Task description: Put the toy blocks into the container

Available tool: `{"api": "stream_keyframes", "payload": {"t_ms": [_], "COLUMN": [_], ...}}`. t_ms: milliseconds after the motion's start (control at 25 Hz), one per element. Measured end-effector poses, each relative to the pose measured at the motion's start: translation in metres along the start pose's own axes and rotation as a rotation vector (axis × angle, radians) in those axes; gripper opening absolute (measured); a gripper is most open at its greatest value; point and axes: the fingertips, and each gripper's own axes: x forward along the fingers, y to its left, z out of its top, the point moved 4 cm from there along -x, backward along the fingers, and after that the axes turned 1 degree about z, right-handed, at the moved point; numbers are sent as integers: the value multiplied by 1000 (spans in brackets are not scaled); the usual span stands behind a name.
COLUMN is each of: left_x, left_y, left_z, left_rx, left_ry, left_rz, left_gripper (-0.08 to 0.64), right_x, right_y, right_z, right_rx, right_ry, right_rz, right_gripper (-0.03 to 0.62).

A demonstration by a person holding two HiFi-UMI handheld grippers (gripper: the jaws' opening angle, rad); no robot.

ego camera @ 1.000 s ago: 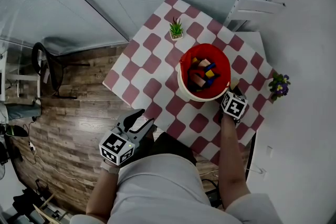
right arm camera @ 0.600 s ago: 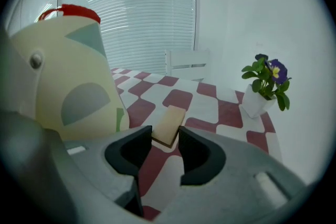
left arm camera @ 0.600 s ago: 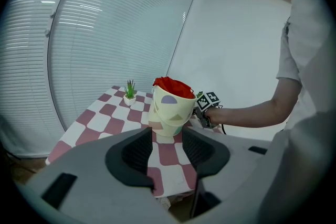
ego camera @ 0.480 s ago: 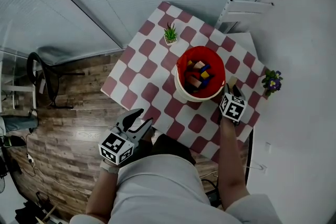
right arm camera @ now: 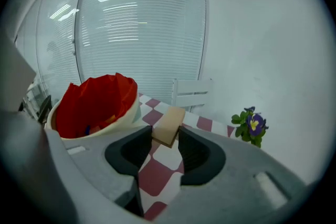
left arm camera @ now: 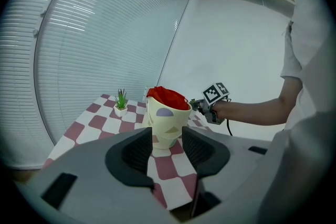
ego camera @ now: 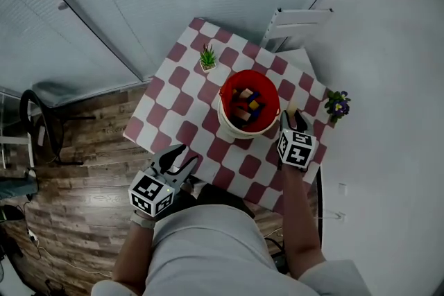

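Note:
A cream bucket (ego camera: 232,129) with a red liner stands on the checkered table (ego camera: 182,103) and holds several coloured blocks (ego camera: 246,106). My right gripper (ego camera: 293,116) hangs just right of the bucket, shut on a tan wooden block (ego camera: 292,109). Its jaws have just been closing. In the right gripper view the block (right arm camera: 169,126) sits between the pads of that gripper (right arm camera: 165,137), above the table, with the bucket (right arm camera: 130,113) to the left. My left gripper (ego camera: 182,154) is open and empty off the table's near edge. In its own view the left gripper (left arm camera: 167,136) faces the bucket (left arm camera: 168,126).
A small green plant (ego camera: 207,57) sits at the table's far left. A purple flower pot (ego camera: 338,105) stands at the right edge by the white wall. A white rack (ego camera: 298,19) stands behind the table. Wooden floor (ego camera: 76,177) lies to the left.
My right gripper has risen from the table with the tan block, staying right of the bucket. The left gripper has barely shifted. The head view has swung, so the table sits higher and further left.

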Motion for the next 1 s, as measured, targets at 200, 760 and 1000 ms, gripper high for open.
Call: {"api": "stream_keyframes", "payload": {"t_ms": [200, 760, 1000], "left_x": [3, -4, -16], "left_y": [4, 23, 36], "left_z": [11, 19, 18], "left_rx": [14, 10, -9], "left_ry": [-30, -64, -75], "left_rz": [-33, -58, -36], "left_gripper": [156, 156, 156], "right_x": [-21, -36, -27], "right_y": [15, 83, 112], "right_z": [24, 59, 60], "right_rx": [-35, -102, -137], "right_ry": [-44, -65, -36], "right_rz": [0, 116, 165], "right_gripper": [161, 161, 161]}}
